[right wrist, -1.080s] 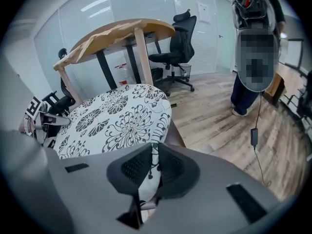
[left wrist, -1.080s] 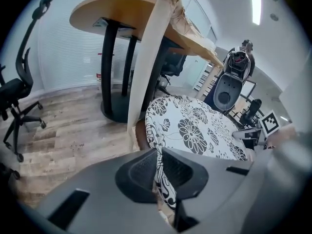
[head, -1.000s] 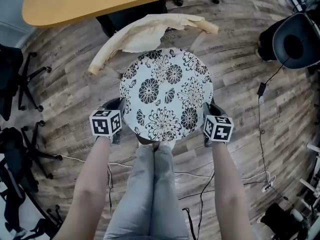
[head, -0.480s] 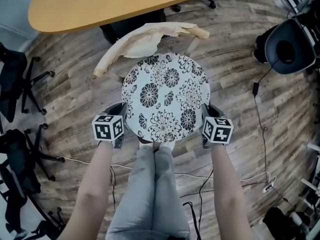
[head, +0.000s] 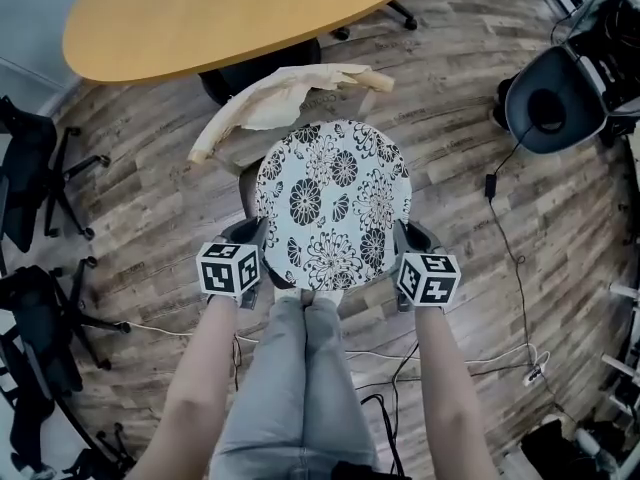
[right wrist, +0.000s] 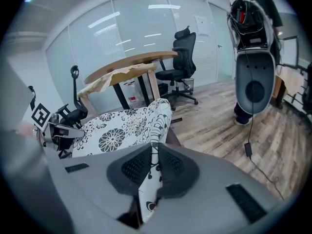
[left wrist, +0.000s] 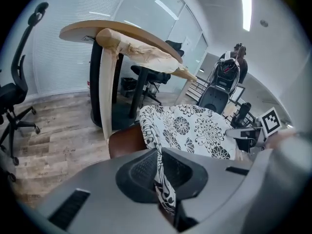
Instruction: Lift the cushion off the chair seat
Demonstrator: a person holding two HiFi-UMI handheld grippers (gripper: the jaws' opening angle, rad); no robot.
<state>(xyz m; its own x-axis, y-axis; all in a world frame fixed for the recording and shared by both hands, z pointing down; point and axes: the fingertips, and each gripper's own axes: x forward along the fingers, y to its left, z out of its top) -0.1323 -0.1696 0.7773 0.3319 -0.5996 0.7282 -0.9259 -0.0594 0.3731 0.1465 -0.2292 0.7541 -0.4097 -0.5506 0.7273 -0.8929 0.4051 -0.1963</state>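
Observation:
A round white cushion (head: 335, 203) with black flowers hangs between both grippers, lifted above the brown chair seat (left wrist: 124, 141). My left gripper (head: 262, 240) is shut on the cushion's left edge (left wrist: 161, 179), the fabric pinched between its pads. On the opposite edge (right wrist: 152, 172) my right gripper (head: 398, 236) is shut the same way. In the left gripper view the cushion (left wrist: 192, 130) stretches across to the right gripper (left wrist: 251, 134). The chair's wooden back (head: 225, 128) carries a cream cloth (head: 290, 88).
A large oval wooden table (head: 230, 13) stands just beyond the chair. Black office chairs (head: 30, 168) are at the left, a dark round seat (head: 550, 98) at the right. Cables (head: 500, 268) trail over the wooden floor. The person's legs (head: 300, 388) are below the cushion.
Both grippers have risen with the cushion between them; its edges are pulled closer together and the brown seat now shows beneath it.

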